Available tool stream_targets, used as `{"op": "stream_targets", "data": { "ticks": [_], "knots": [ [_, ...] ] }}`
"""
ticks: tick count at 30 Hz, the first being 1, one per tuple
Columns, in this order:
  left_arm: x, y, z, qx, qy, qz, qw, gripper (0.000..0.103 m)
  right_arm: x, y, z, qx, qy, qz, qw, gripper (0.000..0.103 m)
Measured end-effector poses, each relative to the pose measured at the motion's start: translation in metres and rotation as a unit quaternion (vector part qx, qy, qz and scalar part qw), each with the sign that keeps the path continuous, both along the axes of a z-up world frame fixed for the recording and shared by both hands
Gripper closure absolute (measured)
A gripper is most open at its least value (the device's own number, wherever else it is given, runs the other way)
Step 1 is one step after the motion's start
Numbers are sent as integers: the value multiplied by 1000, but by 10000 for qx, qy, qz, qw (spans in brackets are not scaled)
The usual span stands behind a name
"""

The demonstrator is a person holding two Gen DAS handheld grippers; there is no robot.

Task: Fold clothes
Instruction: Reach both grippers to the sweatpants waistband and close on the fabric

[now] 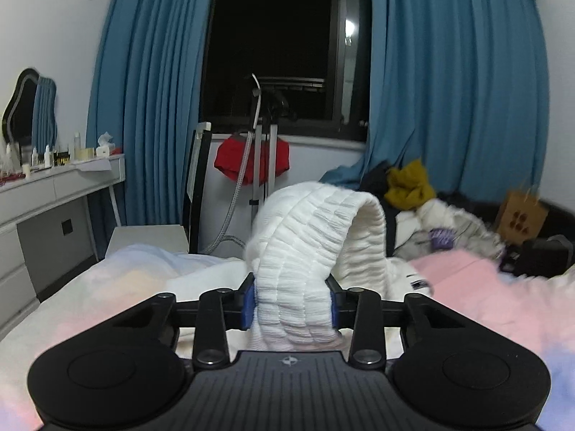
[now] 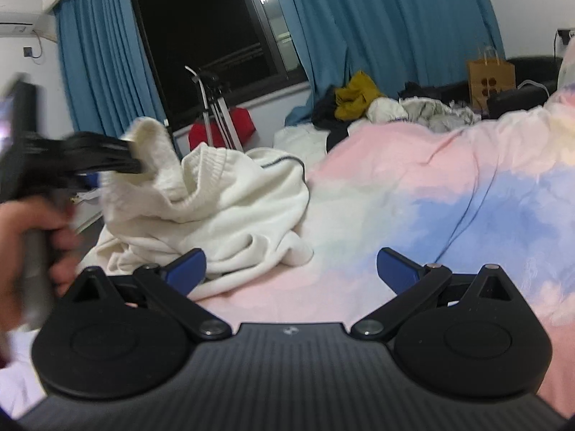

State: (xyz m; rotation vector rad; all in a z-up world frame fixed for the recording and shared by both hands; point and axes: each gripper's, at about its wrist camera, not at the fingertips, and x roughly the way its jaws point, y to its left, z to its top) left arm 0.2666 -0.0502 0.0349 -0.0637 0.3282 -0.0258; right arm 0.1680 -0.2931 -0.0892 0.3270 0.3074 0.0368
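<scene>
Left gripper clamped tight on the ribbed hem of a white sweater, blue pads pressed into the knit from both sides. Hem lifted off the bed, arching up toward 12 o'clock and drooping over toward 2. Same grip seen from the right wrist view at 9 o'clock, blurred, with a hand around the handle below it.

Rest of the sweater heaped on the pastel cover, bunched and creased, no flat panel, no straight folded edge anywhere. One dark-trimmed edge showing at the top of the heap, toward 12. Sleeves not told apart in the crumple.

Right gripper spread wide, nothing between its fingers, hovering just above the cover with the sweater's near edge by its left finger.

Judged from this: nothing folded in view. Garment neither spread flat nor squared, only raised by one edge. Left to do, at the least: a second hold on the hem or a shoulder, spreading flat, then sleeves and body folds. More clothes piled loose at 1 o'clock near the curtain, also unfolded.
</scene>
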Motion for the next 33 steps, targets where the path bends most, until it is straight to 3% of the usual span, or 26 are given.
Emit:
{"op": "stream_targets", "data": {
  "ticks": [3,8,11,12,14,20,24,28,30,33],
  "knots": [
    [-55,29,12,-379,41,-170,9991,68,-6,3,6,15,-121,37,9999,0],
    [-140,78,-9,-827,389,-205,9956,68,-23,10,23,28,-433,260,9987,0],
    [-165,108,-38,-1045,780,-124,9914,73,-37,17,31,-49,-582,479,9971,0],
    [-169,117,-47,-1151,891,-82,9893,81,-41,20,32,-121,-600,555,9966,0],
    [-177,137,-58,-1463,1070,16,9834,86,-46,27,32,-207,-554,719,9957,0],
    [-192,173,-66,-2121,1164,121,9702,78,-31,51,14,-559,17,1017,9932,3],
    [-194,155,-66,-1464,1137,125,9826,68,-15,63,-7,-844,508,1057,9895,23],
    [-196,124,-66,-823,1139,30,9901,59,5,68,-25,-1052,847,1042,9853,32],
    [-191,112,-71,-383,1189,-6,9922,52,12,71,-32,-1210,884,980,9838,34],
    [-179,101,-84,65,1397,-74,9901,50,17,78,-35,-1527,681,752,9830,46]
  ]
}}
